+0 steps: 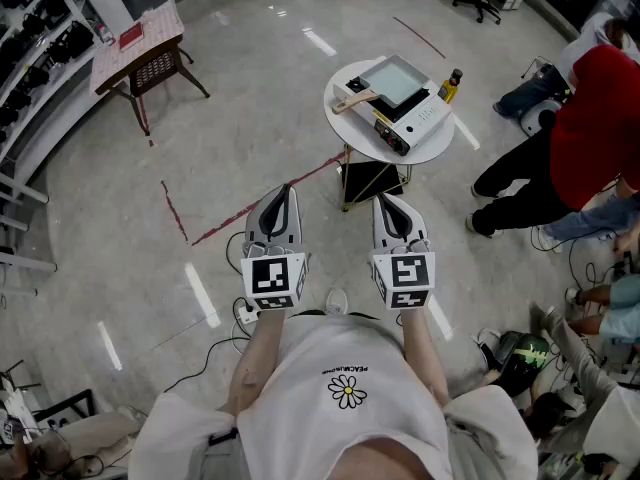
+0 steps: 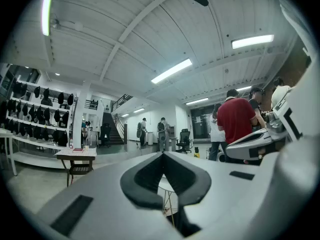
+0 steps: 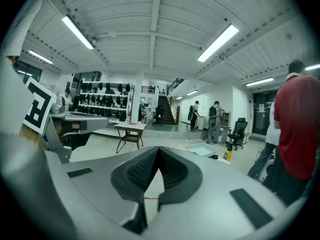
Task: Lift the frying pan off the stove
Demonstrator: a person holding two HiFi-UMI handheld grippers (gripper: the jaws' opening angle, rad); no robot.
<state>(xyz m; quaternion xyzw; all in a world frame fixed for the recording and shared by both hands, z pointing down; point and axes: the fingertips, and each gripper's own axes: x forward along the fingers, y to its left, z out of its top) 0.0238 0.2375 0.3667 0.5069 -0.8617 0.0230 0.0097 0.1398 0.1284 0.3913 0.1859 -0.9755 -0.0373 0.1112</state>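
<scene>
We are holding the left gripper and the right gripper out in front of us, side by side and well apart from the round white table. The dark ribbed pads of each gripper are pressing together, with nothing between them. The frying pan is sitting on the boxy white stove on the table top. It is a square, shallow pan with a smooth pale inside. In the head view its light, wooden-looking handle is pointing left and slightly toward us, so the long axis is running slantwise from lower left to upper right. A small dark bottle with a yellow cap is standing just beside the stove.
</scene>
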